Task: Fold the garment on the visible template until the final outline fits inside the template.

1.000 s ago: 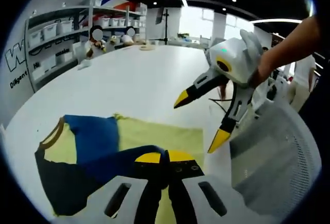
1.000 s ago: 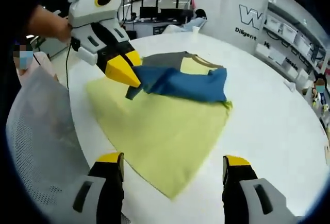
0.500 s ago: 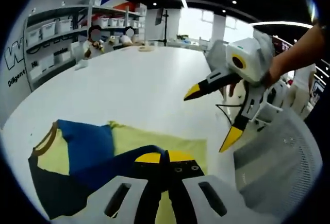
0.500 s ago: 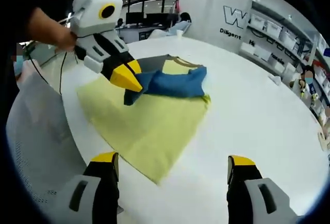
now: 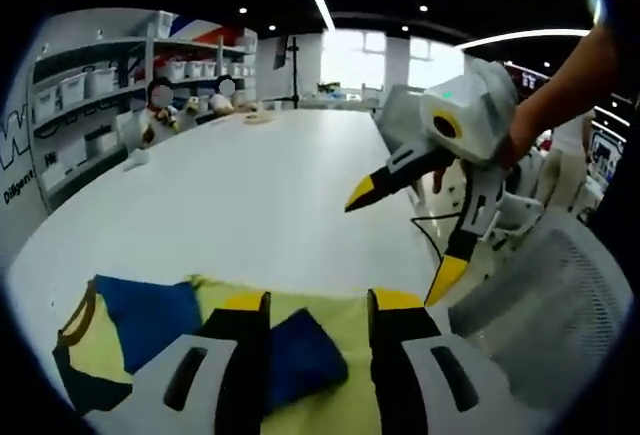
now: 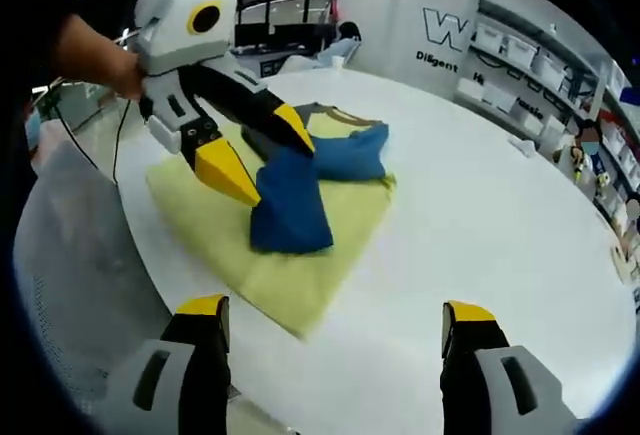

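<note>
Both tongs are standing spread with nothing between their jaws. Left tongs (image 6: 262, 145) are hanging over the garment (image 6: 300, 225) in the right gripper view, a hand (image 6: 105, 60) gripping the white body, yellow tips apart, one tip above the blue sleeve (image 6: 290, 205) and the other nearer the collar; whether either tip is touching the cloth I cannot tell. From the left gripper view the same tongs (image 5: 315, 320) are showing their two black-and-yellow jaws parted, with the blue sleeve (image 5: 300, 355) lying loose in the gap between them on the yellow-green fabric (image 5: 345, 315). Right tongs (image 5: 400, 235) are hovering in the air above the desk (image 5: 240, 195) at the right of that view, held by a hand (image 5: 520, 130), jaws wide and pointing down toward the desk edge, apart from the garment. In the right gripper view those tongs (image 6: 330, 320) are framing bare desk (image 6: 500, 255) just short of the garment's near corner. Garment is lying flat near the desk's edge, yellow-green body spread out, blue sleeve folded inward across it, dark panel and brown-trimmed collar (image 6: 345, 115) at the far end. A mesh chair back (image 6: 70, 275) is standing beside the desk. Shelves (image 5: 90, 85) with bins are lining the wall behind.
</note>
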Tool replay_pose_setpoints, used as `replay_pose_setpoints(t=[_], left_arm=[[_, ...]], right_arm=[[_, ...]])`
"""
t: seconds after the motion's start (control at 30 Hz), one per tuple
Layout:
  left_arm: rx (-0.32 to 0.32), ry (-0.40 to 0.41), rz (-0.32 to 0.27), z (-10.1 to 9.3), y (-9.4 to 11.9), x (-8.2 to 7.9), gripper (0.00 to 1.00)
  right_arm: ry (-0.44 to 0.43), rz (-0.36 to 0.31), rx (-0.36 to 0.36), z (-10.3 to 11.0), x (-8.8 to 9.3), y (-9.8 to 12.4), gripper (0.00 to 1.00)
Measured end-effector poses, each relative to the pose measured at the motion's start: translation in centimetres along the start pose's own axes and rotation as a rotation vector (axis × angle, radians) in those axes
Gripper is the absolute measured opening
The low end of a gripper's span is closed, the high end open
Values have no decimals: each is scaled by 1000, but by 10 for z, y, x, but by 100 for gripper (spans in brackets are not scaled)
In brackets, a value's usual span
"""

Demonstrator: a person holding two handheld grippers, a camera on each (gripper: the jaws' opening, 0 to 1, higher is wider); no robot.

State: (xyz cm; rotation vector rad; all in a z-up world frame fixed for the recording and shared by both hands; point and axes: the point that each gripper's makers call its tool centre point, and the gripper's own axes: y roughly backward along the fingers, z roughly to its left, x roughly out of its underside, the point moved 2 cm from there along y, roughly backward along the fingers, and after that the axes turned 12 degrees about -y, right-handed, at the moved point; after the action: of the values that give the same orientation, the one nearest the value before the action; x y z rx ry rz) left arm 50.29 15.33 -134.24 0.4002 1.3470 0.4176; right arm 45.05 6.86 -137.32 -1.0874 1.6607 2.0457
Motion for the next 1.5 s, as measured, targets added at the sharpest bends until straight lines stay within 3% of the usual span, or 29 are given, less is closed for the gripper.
replay_pose_setpoints(t=[0.27, 0.5, 0.77, 0.87, 1.07, 1.5], left_arm=[[21, -58, 67, -7, 12, 18, 32], [-13, -42, 85, 1, 30, 29, 32], [-65, -4, 123, 10, 54, 52, 32], [-85, 40, 124, 13, 63, 59, 34], [-119, 40, 122, 16, 79, 66, 37], [-189, 120, 111, 17, 108, 85, 50]], right_arm=[[22, -1, -16, 8, -7, -6, 85], [33, -5, -40, 18, -17, -17, 80], [46, 12, -77, 34, -23, -33, 75], [58, 19, -89, 40, -26, -38, 74], [82, 33, -109, 47, -32, -49, 74], [141, 72, -138, 59, -41, -72, 71]])
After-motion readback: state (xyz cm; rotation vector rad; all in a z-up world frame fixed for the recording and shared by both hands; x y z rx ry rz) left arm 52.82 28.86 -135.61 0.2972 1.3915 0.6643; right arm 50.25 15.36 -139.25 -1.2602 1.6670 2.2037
